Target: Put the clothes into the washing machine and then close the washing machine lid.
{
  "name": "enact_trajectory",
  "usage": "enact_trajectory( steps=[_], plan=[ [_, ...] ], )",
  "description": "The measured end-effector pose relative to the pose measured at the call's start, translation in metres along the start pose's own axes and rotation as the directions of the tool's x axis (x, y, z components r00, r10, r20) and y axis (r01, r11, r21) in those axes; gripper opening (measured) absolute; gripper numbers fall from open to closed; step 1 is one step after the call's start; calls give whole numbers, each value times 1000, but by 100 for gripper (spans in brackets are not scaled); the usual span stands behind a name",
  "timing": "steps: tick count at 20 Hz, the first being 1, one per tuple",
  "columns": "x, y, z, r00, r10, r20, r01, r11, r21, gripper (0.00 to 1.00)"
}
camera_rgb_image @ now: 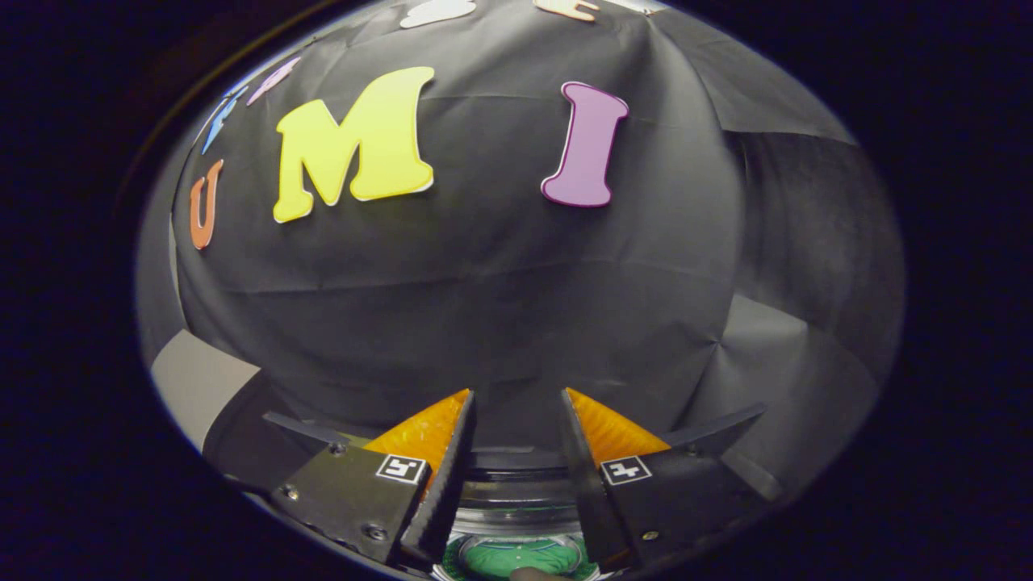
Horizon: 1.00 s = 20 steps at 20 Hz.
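Below, one tool (516, 403) spread, empty, above one drum (516, 484) holding perhaps green cloth (516, 557).

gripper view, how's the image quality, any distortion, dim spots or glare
Gripper view: strong fisheye bending bows the booth wall outward; lighting is dim and uneven, darker toward the right folds; the open gripper is sharp; the clear washing machine lid below it shows faint reflections over something green.

The gripper (516, 403) points straight ahead, toward twelve o'clock, and sits level. Its two fingers (448, 452) stand apart with an open gap between them, one at about eleven o'clock of the gap and the other at one o'clock. Nothing is held between them, and the tips touch nothing.
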<state>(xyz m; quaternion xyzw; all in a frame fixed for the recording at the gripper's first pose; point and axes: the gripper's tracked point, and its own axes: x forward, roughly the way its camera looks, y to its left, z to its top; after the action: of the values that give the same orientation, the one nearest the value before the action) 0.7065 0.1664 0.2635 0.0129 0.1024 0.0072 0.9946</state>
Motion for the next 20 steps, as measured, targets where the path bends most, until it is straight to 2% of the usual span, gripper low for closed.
enact_trajectory(
  steps=[13, 16, 20],
  plan=[
    [-23, 0, -7, 998, 5, 64, -4, 1000, -11, 65],
    [-52, -4, -21, 996, 7, 88, -6, 1000, -13, 65],
    [-59, -2, -26, 993, 10, 116, -8, 1000, -18, 65]
  ],
)
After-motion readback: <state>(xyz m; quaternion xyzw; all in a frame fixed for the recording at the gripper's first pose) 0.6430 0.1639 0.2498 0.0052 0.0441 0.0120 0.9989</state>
